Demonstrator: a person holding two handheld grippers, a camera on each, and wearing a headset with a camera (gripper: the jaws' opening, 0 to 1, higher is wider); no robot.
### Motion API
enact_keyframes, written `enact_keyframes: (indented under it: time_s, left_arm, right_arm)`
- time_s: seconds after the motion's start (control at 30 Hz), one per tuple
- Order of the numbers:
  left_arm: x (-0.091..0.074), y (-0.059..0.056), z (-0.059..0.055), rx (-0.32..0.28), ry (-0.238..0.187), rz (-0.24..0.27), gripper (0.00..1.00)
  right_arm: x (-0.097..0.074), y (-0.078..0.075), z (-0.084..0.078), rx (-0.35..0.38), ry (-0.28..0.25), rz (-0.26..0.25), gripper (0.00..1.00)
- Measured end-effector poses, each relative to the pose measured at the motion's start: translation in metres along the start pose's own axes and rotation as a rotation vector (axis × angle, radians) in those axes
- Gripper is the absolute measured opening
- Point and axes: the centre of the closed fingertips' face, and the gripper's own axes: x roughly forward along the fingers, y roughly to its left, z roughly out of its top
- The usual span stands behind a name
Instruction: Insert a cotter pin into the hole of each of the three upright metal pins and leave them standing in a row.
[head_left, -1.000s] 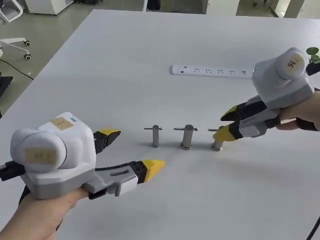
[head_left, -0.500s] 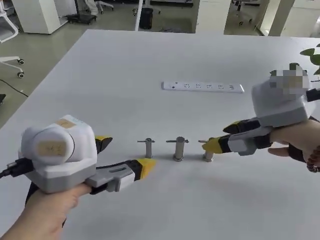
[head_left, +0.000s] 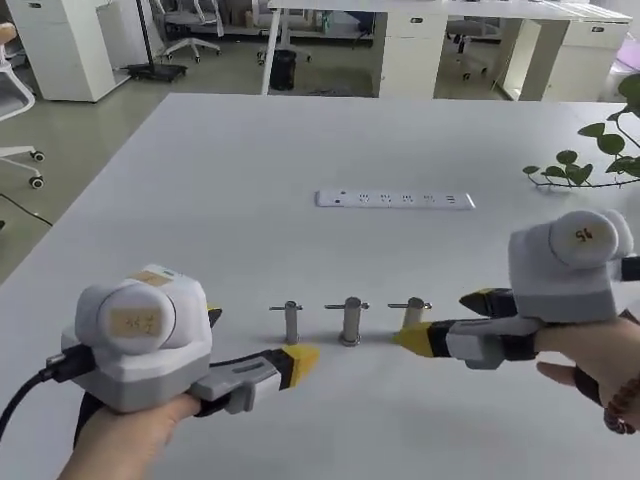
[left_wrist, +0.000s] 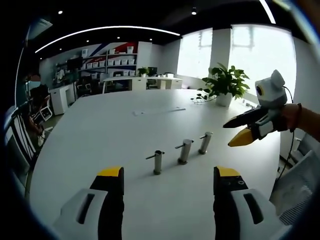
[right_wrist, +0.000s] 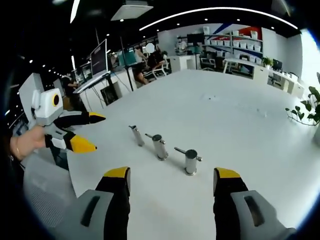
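White table (head_left: 250, 160), three upright steel pins (head_left: 350, 320), cotter-pinned, in row, left gripper (left_wrist: 169, 172), right gripper (right_wrist: 172, 173), jaws apart

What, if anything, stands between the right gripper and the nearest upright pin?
Nothing visible. In the right gripper view, the open right gripper faces the nearest pin across bare table; the other two pins stand beyond it, and the left gripper is off to the side.

Right hand-held gripper (head_left: 440, 318): the pale sticker (head_left: 583, 236) on its round cap carries handwritten digits, read as "56", though not with certainty. Left hand-held gripper (head_left: 258, 336): the yellowish sticker (head_left: 135, 322) on its cap bears a faint marking, too blurred to read.
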Motion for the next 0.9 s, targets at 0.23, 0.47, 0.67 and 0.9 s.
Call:
enact_keyframes:
  time_s: [0.23, 0.47, 0.67, 0.9]
  left_arm:
    - [0.000, -0.006, -0.001, -0.006, -0.015, 0.017, 0.75]
    - [-0.005, -0.009, -0.001, 0.000, -0.025, 0.038, 0.74]
    - [-0.008, -0.009, -0.003, 0.001, -0.021, 0.042, 0.75]
    - [-0.007, -0.007, -0.001, 0.013, -0.009, 0.051, 0.75]
  right_arm:
    - [-0.006, 0.002, -0.011, -0.003, -0.012, -0.040, 0.66]
    - [-0.013, 0.005, -0.016, 0.019, -0.051, -0.061, 0.67]
    - [-0.015, 0.007, -0.022, 0.024, -0.052, -0.077, 0.68]
    - [-0.011, 0.008, -0.024, 0.007, -0.036, -0.097, 0.68]
